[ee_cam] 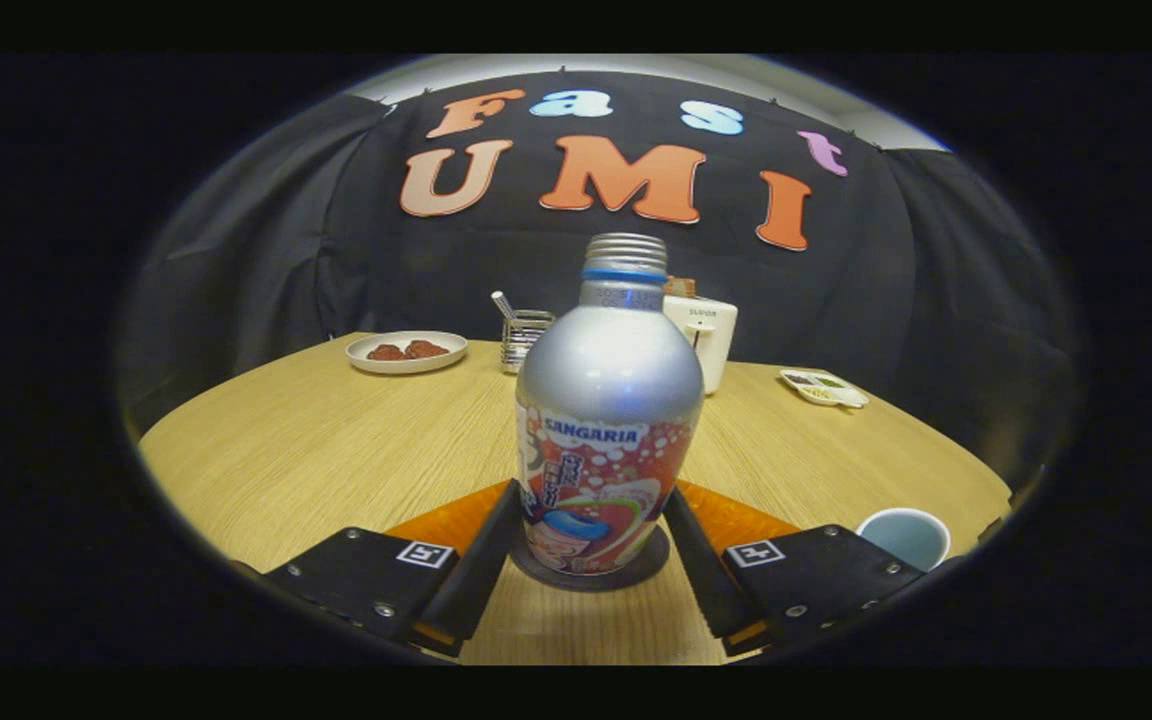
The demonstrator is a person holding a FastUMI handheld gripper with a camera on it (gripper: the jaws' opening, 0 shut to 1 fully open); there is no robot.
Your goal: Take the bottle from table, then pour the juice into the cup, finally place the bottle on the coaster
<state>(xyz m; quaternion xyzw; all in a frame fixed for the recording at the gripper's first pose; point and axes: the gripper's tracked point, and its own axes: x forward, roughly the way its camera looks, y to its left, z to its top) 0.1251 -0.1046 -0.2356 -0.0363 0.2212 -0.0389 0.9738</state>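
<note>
A silver bottle [604,420] with a colourful label and an uncapped threaded neck stands upright on a dark round coaster [639,570] on the wooden table [336,450]. My gripper [591,495] has one finger against each side of the bottle's lower body, shut on it. A light blue cup [904,535] stands to the right, just beyond the right finger's base. What is inside the cup cannot be made out.
Far across the table are a white plate [406,351] with red food, a metal holder [524,338] with a utensil, a white toaster [704,335] partly hidden behind the bottle, and a small dish [824,388] at the right.
</note>
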